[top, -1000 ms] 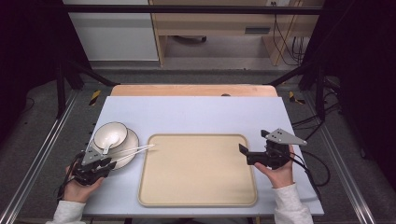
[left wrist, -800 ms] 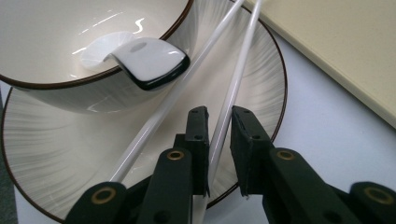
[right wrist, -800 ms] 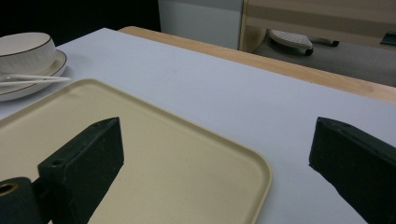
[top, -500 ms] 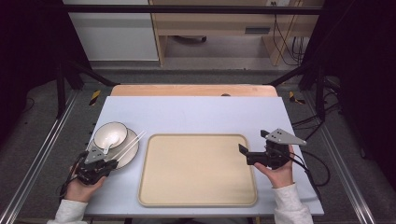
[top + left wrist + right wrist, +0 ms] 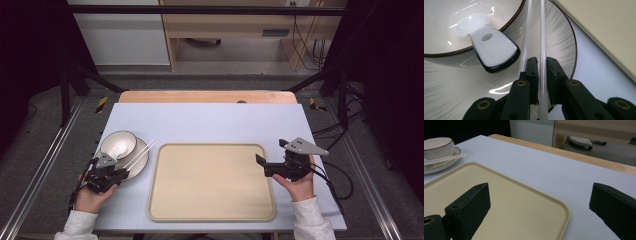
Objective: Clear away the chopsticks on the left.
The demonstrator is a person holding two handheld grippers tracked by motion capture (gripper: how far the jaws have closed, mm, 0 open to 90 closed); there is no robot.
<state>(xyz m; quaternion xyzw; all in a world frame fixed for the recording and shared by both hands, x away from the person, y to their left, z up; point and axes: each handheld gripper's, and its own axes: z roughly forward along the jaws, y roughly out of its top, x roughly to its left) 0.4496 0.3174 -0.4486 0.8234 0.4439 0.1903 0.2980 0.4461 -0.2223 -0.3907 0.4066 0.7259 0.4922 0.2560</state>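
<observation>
Pick-up step, by the look of it. Left of the tray [image 5: 210, 182], left gripper [image 5: 543, 67] clenched on one chopstick [image 5: 542, 37], pads pressed against its sides near the low end. Chopstick lying across the plate [image 5: 564, 37] left of the tray, tip pointing toward the tray's far left corner. Second chopstick [image 5: 527, 30] just outside the grip, close alongside. Bowl [image 5: 119, 144] with spoon [image 5: 491, 50] on the same plate, on the side away from the tray. At the tray's right edge, right gripper [image 5: 270, 152] released, nothing between its wide jaws.

Next, probably: lift straight and slow, keeping the thin stick from pivoting, clear of its twin and the bowl wall, then carry toward the tray.
</observation>
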